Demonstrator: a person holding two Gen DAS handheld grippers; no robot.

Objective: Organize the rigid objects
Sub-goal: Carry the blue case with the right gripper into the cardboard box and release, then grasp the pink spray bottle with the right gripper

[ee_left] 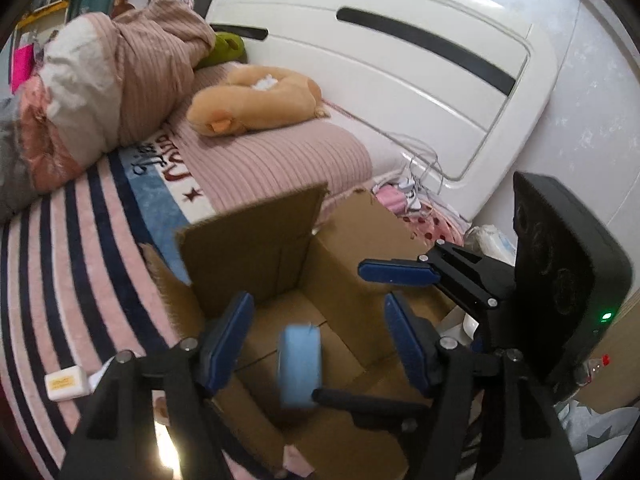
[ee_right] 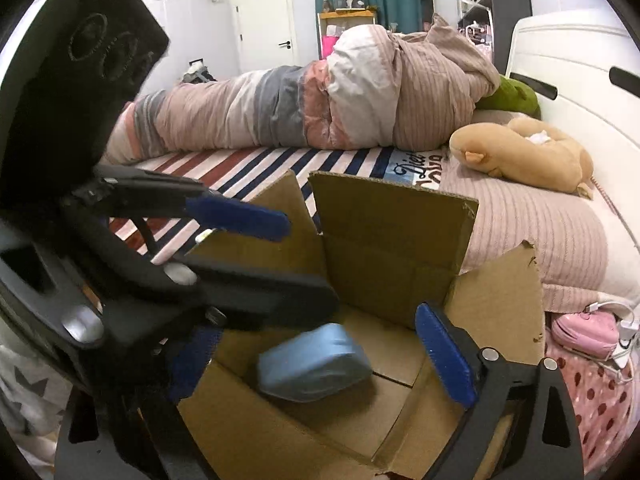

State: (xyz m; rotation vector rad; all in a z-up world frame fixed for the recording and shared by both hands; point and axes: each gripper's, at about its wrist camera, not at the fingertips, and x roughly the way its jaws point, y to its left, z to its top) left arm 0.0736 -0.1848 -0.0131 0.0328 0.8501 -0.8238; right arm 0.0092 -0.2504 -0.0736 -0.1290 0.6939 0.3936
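Blue case dropping into the open cardboard box on the bed

The bed [ee_left: 60,240] carries the cardboard box [ee_left: 256,240], flaps up; both grippers hang over its mouth. The left gripper [ee_left: 318,332] has its fingers [ee_left: 228,332] spread wide and empty, and the blurred light blue case [ee_left: 300,364] sits between them, low over the box floor, apparently just let go. The right gripper [ee_right: 320,360] is spread too, holding nothing; in its view the case [ee_right: 312,364] lies tilted against the floor of the box [ee_right: 396,240]. To finish well, I judge, lift both grippers straight up clear of the flaps, then fetch the small white-and-yellow item [ee_left: 66,382] lying on the striped cover beside the box.
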